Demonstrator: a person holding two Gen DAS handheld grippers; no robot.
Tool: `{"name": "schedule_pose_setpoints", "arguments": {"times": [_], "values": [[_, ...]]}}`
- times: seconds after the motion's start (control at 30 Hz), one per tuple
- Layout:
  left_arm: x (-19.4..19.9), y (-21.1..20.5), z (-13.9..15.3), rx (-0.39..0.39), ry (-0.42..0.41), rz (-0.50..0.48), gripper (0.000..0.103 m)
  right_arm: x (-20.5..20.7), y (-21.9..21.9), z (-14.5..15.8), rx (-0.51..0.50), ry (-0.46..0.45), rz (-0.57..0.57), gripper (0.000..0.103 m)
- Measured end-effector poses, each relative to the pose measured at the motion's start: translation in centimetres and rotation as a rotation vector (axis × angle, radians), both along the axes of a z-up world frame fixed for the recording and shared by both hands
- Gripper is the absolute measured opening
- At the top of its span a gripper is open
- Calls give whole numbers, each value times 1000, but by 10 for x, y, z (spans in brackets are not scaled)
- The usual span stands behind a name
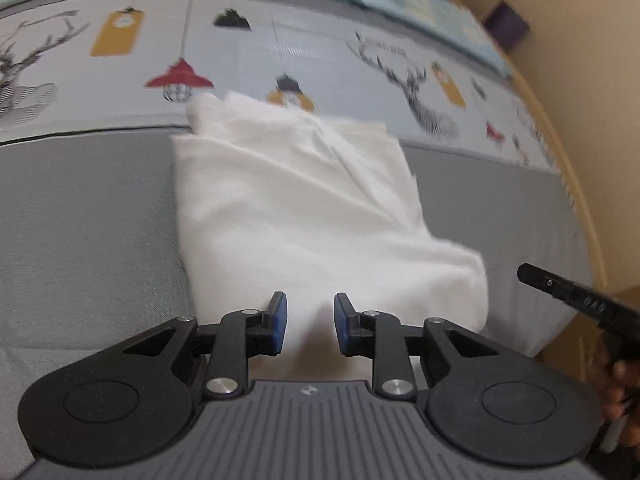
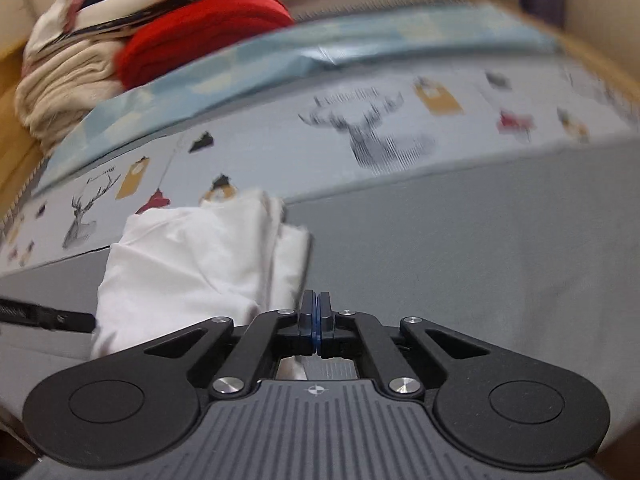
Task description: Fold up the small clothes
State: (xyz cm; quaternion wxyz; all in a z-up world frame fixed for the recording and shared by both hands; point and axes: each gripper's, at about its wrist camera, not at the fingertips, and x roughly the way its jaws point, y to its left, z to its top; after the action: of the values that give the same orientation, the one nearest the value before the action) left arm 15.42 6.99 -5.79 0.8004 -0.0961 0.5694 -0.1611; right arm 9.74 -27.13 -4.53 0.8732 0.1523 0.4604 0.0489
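Grey bedding [image 1: 80,220] carries my white garment [image 1: 304,208], folded, just ahead of the left gripper [image 1: 306,324], fingers apart. Only my right view shows piled clothes [image 2: 120,40]; right gripper [image 2: 316,320] fingers together, empty. Printed lettering's unreadable.

bed [image 1: 88,216] covered by a grey sheet with a pale printed band [image 1: 256,56] of deer, lamps and tags running across it beyond the fingers. a folded white garment [image 1: 304,208] lies flat on the grey area, straight ahead of the left fingers and ahead-left of the right fingers, its far edge reaching the printed band. a light blue cloth [image 2: 360,52] lies past the band; a pile of red and beige textiles [image 2: 132,40] sits far ahead-left of the right fingers.
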Motion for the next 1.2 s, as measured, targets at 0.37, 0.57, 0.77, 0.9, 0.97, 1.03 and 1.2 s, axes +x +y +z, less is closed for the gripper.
{"name": "schedule_pose_setpoints", "arguments": {"times": [0.37, 0.57, 0.77, 0.9, 0.97, 1.03, 1.2], "values": [[0, -8, -22, 85, 44, -54, 29, 18, 44, -21, 110, 84, 110, 48], [3, 24, -8, 59, 10, 51, 32, 20, 73, -30, 7, 108, 256, 3], [7, 20, -5, 48, 5, 53, 35, 6, 46, -30, 38, 148, 317, 3], [9, 3, -14, 59, 19, 21, 44, -4, 32, -37, -1, 192, 363, 3], [10, -8, -23, 117, 39, -16, 47, -4, 24, -35, -1, 189, 344, 5], [10, -14, -30, 173, 42, -41, 51, -4, 15, -30, 20, 171, 313, 11], [11, 10, -33, 89, -1, 61, 53, 6, 2, -7, 52, -4, 178, 30]]}}
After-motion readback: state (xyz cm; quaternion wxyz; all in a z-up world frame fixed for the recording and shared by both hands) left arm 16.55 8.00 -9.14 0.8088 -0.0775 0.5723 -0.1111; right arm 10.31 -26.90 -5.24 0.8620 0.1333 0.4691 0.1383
